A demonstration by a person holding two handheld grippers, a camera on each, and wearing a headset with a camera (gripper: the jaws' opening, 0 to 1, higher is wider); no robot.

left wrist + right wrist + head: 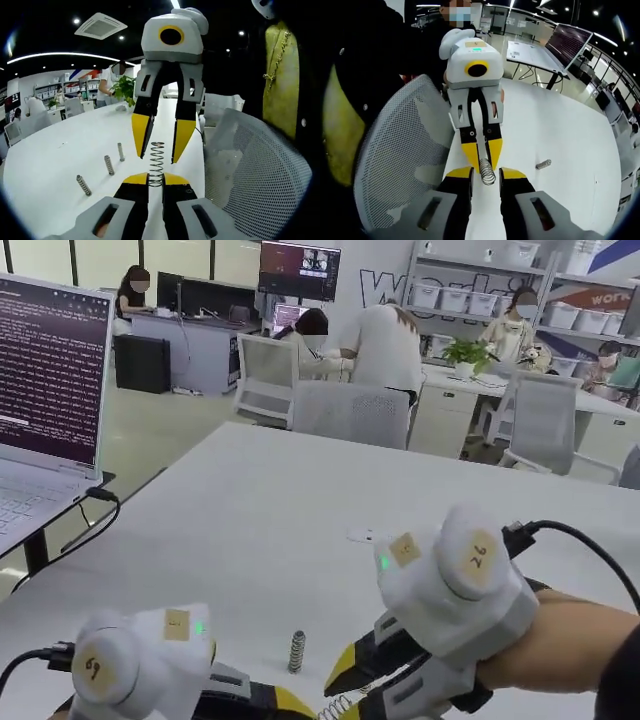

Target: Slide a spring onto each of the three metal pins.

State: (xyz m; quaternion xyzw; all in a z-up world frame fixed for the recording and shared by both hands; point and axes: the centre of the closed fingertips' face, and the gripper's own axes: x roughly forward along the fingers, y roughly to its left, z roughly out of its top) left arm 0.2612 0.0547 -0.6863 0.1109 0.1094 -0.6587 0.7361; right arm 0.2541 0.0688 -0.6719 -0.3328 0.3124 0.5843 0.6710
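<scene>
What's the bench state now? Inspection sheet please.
Surface: white table, mostly bare.
Job's things: near pin and middle pin carry springs; far pin looks bare; loose spring held.
Clutter: laptop; small white scrap.
Grippers: left gripper shut on the loose spring; right gripper open around its other end.
Cables: laptop cable; gripper cable.
Surroundings: office, people at desks, mesh chair.

The right claw [347, 692] carries a "26" sticker [478, 556], the left claw [300, 710] a "69" sticker [96, 668].

Head view looks down over table [300, 500], gripper views face each other, sharing spring [156, 160]
</scene>
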